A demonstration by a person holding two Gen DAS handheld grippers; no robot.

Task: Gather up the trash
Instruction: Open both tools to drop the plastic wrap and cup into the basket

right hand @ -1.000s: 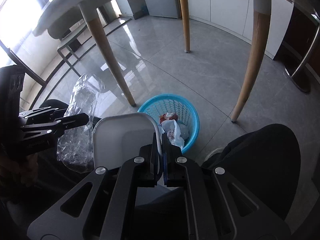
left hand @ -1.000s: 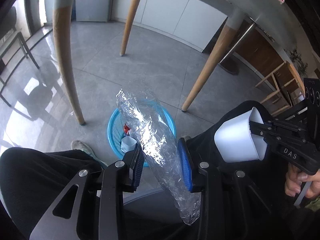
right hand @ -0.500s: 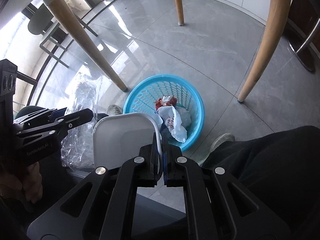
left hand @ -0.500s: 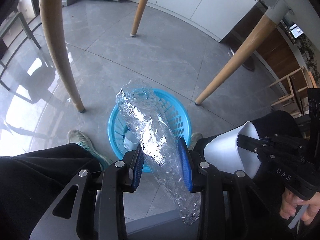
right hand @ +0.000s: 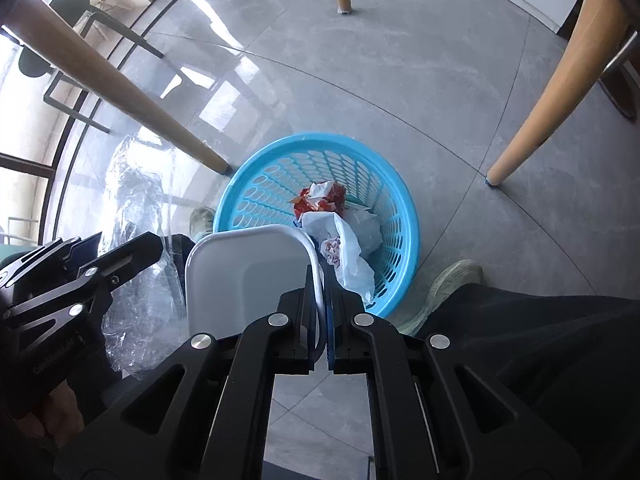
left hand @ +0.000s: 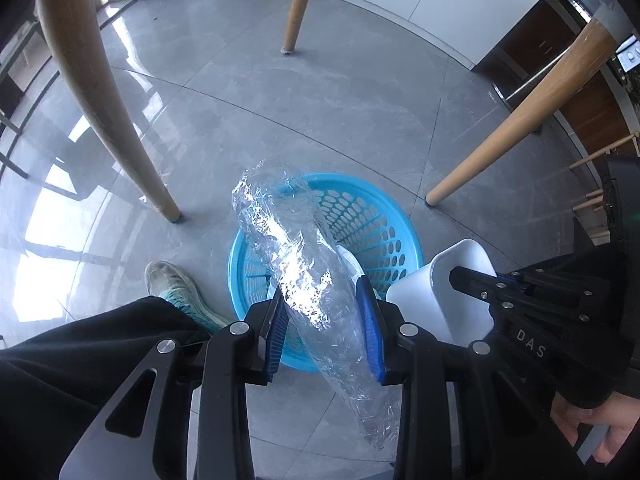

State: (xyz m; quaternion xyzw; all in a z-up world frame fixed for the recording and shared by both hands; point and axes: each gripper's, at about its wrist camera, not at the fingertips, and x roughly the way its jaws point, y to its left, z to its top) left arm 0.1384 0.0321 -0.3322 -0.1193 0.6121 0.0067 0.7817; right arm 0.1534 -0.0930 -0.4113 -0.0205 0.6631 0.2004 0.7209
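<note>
My left gripper [left hand: 324, 328] clamps a crumpled clear plastic bottle [left hand: 304, 272]; my right gripper [right hand: 320, 320], nearly shut, pinches a white plastic cup [right hand: 248, 276] by its rim. Both hang above the blue basket [right hand: 256, 184], which already holds wrappers [right hand: 320, 196]; dropping remains. Grey tiled floor [left hand: 320, 100], wooden table legs [left hand: 100, 92] around.
</note>
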